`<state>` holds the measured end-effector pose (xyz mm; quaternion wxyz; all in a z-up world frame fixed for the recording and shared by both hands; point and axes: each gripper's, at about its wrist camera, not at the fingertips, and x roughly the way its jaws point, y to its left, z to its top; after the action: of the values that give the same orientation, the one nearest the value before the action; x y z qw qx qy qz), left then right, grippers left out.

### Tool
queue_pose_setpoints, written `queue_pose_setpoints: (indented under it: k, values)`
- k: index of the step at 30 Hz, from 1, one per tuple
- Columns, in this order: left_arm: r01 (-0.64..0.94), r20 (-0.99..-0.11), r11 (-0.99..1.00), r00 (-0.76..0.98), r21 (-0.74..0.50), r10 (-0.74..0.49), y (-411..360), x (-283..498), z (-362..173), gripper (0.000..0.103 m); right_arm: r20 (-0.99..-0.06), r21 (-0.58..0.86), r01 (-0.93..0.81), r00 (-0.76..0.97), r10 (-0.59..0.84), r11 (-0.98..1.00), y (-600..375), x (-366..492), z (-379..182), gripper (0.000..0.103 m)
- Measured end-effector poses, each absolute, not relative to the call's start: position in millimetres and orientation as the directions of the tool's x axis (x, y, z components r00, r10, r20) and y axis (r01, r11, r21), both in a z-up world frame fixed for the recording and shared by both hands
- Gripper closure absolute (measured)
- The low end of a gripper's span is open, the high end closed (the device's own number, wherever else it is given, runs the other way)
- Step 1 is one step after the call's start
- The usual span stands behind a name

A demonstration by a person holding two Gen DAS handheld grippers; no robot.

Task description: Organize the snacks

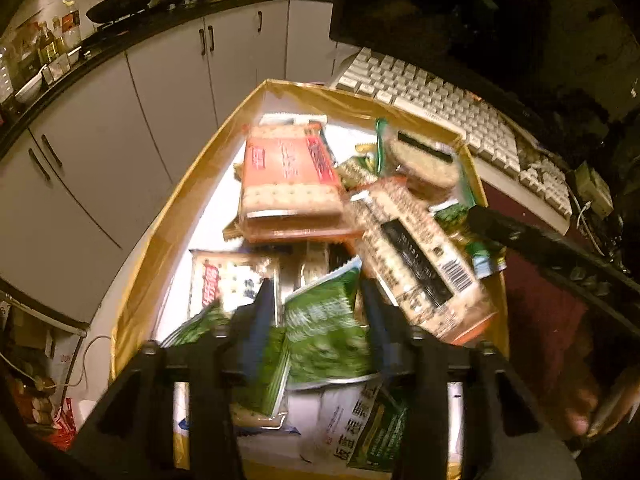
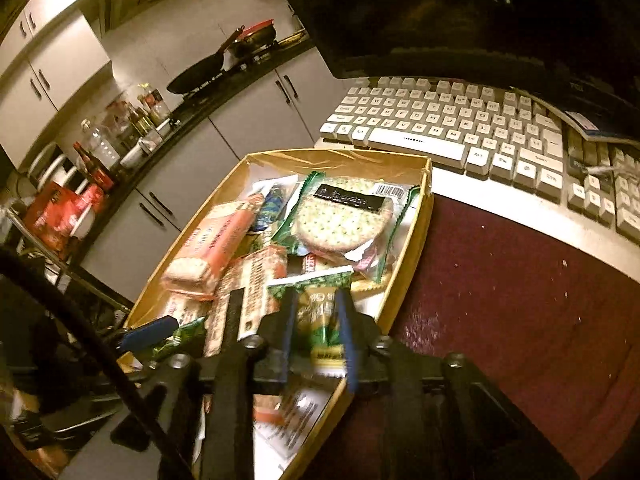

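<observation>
Left wrist view.
- Cardboard box [image 1: 152,248]: open-topped, tape-lined, filling the centre; heaped with snack packets.
- Left gripper [image 1: 318,320]: low at 6 o'clock, over the near end of the box. Jaws parted, one on each side of a green snack packet [image 1: 326,332]; pads apparently touching its edges, but blurred, so firm grip or mere straddle cannot be told.
- Red cracker pack [image 1: 290,176]: on top of the heap at 12 o'clock of the gripper.
- Barcoded cracker pack [image 1: 420,256]: at 2 o'clock, tilted, leaning toward the box's right wall.
- Round cracker pack [image 1: 426,162]: far right corner.
- Keyboard [image 1: 440,104]: beyond the box at 1 o'clock.

Right wrist view.
- Right gripper [image 2: 318,330]: at 6 o'clock, above the box's near right portion. Jaws narrowly parted around a yellow-green packet [image 2: 324,320]; contact likely, hold unconfirmed through blur.
- Round cracker pack [image 2: 344,220] at 12 o'clock; red cracker pack [image 2: 216,244] at 10 o'clock; keyboard [image 2: 460,124] at 1 o'clock.
- Blue finger [image 2: 150,330] of the other gripper at 9 o'clock.

Risks, as judged.
- Slick film wrappers: slip from a shallow edge pinch.
- Loose overlapping heap: neighbouring packets dragged up or spilled over the wall.
- Crackers: crushed by hard closure.
- Both grippers close together: collision.
</observation>
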<state>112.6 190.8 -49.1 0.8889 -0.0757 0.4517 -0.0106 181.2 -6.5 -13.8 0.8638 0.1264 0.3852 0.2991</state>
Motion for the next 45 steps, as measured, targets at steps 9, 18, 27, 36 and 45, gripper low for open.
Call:
queue_pose_setpoints:
  k: [9, 18, 27, 36, 45]
  values:
    - [-0.135, -0.671, 0.970, 0.741, -0.201, -0.036, 191, 70, -21, 0.012, -0.517, 0.470, -0.421, 0.581, 0.629, 0.776, -35, 137, -4, 0.037]
    - [-0.100, -0.614, 0.994, 0.781, 0.049, 0.109, 152, 24, -10, 0.010, -0.523, 0.424, -0.398, 0.626, 0.578, 0.814, -30, 95, -7, 0.037]
    - [-0.137, -0.672, 0.990, 0.729, 0.042, 0.130, 160, 0, -20, 0.010, -0.562, 0.404, -0.355, 0.631, 0.534, 0.843, -23, 71, -7, 0.037]
    - [-0.154, -0.640, 0.985, 0.750, 0.075, 0.166, 160, -21, -13, 0.010, -0.560, 0.401, -0.359, 0.632, 0.536, 0.842, -17, 56, -6, 0.037]
    - [-0.162, -0.621, 0.982, 0.761, 0.096, 0.186, 159, -24, -7, 0.010, -0.549, 0.377, -0.372, 0.648, 0.528, 0.848, -10, 45, -1, 0.037]
